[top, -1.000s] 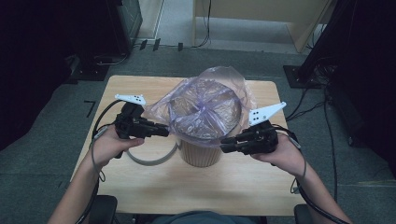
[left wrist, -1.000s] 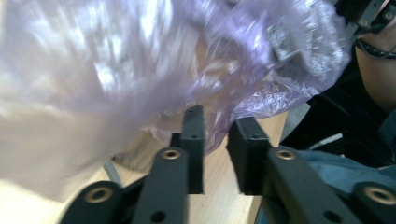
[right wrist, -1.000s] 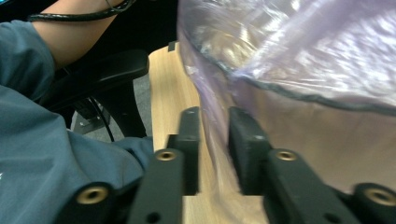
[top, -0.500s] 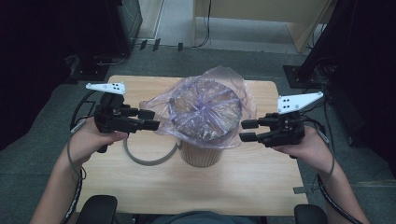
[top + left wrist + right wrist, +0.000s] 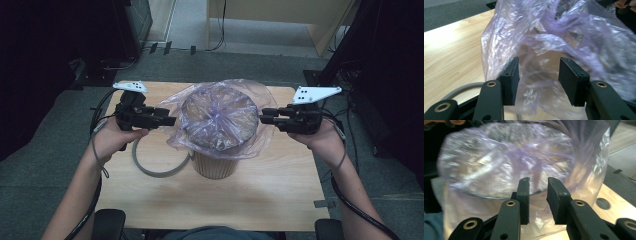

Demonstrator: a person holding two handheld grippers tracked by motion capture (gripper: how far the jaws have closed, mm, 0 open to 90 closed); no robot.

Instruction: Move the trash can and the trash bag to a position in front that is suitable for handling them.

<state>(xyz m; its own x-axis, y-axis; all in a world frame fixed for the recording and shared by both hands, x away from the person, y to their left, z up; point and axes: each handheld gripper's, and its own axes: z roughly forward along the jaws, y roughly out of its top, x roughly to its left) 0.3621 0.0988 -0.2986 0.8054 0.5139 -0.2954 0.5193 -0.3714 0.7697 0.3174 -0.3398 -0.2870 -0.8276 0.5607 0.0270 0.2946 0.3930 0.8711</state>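
A purple see-through plastic bag (image 5: 220,120) is draped over the mouth of a beige ribbed bin (image 5: 215,167) in the middle of the wooden table. My left gripper (image 5: 171,120) is level at the bag's left edge. Its jaws have just been closing a little but stand apart, with the bag (image 5: 574,37) just beyond the left gripper (image 5: 539,61) and nothing pinched. My right gripper (image 5: 263,116) is at the bag's right edge. Its jaws have just been closing to a narrow gap. The bag (image 5: 499,157) lies behind the right gripper (image 5: 538,180), not pressed.
A grey ring (image 5: 150,167) lies flat on the table (image 5: 280,190) left of the bin, under my left hand, and its arc (image 5: 461,90) appears below the left jaws. Dark equipment and cables stand around the table on the grey floor.
Both grippers have left the bag's lower sides by the bin, moved outward and up, and now sit at the level of the rim. Their jaws opened wide, then narrowed again.
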